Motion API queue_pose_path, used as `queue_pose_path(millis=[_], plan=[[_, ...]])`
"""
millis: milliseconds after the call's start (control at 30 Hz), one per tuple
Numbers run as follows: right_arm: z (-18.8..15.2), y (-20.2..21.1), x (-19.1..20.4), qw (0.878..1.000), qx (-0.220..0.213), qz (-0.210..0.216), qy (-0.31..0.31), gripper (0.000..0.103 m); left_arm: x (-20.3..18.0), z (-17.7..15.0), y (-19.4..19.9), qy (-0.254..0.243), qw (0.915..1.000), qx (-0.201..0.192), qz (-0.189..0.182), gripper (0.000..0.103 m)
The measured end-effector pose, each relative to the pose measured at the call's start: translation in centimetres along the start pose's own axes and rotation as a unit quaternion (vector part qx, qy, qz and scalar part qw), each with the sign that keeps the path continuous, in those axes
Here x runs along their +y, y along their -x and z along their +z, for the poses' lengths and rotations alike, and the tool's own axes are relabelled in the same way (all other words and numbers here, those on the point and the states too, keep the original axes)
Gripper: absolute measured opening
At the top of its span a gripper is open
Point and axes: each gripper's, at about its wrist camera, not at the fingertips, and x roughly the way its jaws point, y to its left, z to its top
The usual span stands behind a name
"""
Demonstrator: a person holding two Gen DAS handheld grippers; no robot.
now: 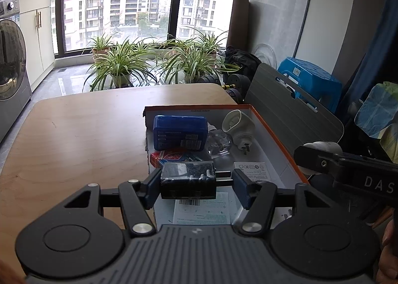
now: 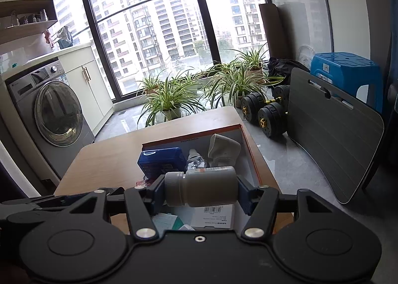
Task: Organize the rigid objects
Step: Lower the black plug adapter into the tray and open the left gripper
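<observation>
Both grippers hung over the orange-rimmed cardboard box (image 1: 273, 129) — left gripper (image 1: 196, 182) pinching a black rectangular block (image 1: 187, 180), right gripper (image 2: 200, 188) clamping a grey plastic bottle (image 2: 201, 188) endwise — which looked likely to roll out if tilted.

A pale wood-grain worktop (image 1: 87, 134) carries an orange-rimmed, white-lined box (image 1: 276, 132) with a blue case (image 1: 180, 132), a red pack (image 1: 169, 158) and a white plug (image 1: 238, 126), near a black block (image 1: 187, 180) and a grey-white bottle (image 2: 201, 185).
</observation>
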Motion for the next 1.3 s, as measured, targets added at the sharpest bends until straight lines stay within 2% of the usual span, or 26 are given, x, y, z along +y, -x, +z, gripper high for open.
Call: queue_pose_path(millis=[1300], plan=[[0.28,-0.28,-0.12,1.0,0.002,0.0,-0.001,0.07,-0.72,0.44,-0.66,0.005,1.0,0.007,0.001,0.061]])
